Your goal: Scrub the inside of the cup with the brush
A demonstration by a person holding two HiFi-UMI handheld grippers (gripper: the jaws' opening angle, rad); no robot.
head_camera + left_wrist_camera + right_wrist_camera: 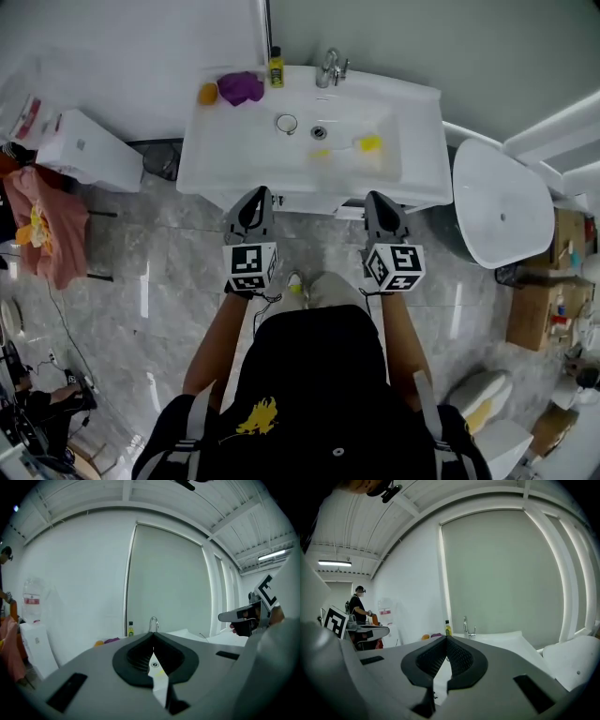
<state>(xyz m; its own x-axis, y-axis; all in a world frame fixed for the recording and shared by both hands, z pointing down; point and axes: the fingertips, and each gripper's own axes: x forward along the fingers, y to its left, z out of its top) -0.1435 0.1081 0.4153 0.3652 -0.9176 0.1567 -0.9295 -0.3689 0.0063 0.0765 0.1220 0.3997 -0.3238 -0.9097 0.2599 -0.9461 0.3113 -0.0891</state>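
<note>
Now the left gripper hangs with fingers closed and empty below the white sink at upper centre, whose basin holds a clear cup and, rightward, a yellow brush, above the equally closed, empty right gripper.

Sink was plain white, and so was the tub. On the sink's rim: a purple cloth, an orange blob, a yellow bottle with a black cap, and a shiny chrome tap. The basin had a yellow bit in it. Floor was glossy grey marble with pale veining. Left gripper and right gripper were both grey with black ribbed pads, each carrying black-and-white square markers. Shirt was black with a yellow print, the rag pink, the boxes cardboard brown
</note>
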